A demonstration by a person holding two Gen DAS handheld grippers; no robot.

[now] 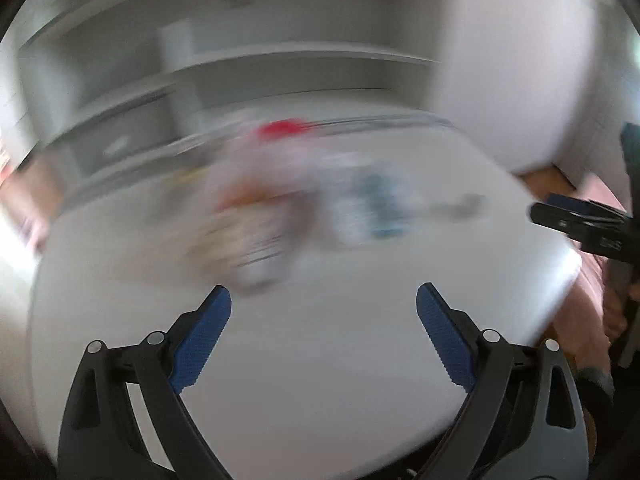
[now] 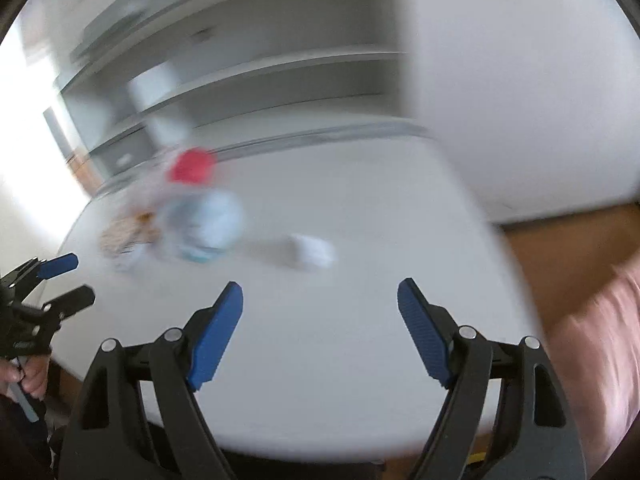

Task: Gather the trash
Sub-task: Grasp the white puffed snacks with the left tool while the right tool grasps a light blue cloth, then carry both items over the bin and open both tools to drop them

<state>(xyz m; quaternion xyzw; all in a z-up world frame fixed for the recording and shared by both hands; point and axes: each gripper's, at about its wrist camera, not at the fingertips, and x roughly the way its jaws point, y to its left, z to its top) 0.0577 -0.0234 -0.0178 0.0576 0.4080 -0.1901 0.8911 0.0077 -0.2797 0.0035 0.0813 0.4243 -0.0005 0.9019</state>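
Note:
Both views are smeared by motion. A heap of trash (image 1: 280,208) lies on the white table (image 1: 320,360): brownish wrappers, a pale blue packet (image 2: 208,224), something red (image 2: 192,168) behind it. A small crumpled white piece (image 2: 314,252) lies apart, to the right of the heap. My left gripper (image 1: 323,308) stands open over the bare near part of the table, short of the heap, nothing between its blue pads. My right gripper (image 2: 320,300) is open too, empty, short of the white piece. Each gripper shows at the edge of the other's view: the right gripper (image 1: 580,220), the left gripper (image 2: 68,280).
Grey shelves (image 1: 280,64) run along the wall behind the table, beside a white wall panel (image 2: 520,100). Wooden floor (image 2: 560,248) shows past the table's right edge. A pink sleeve (image 2: 600,340) is at the right, and a hand (image 2: 24,376) holds the left gripper's handle.

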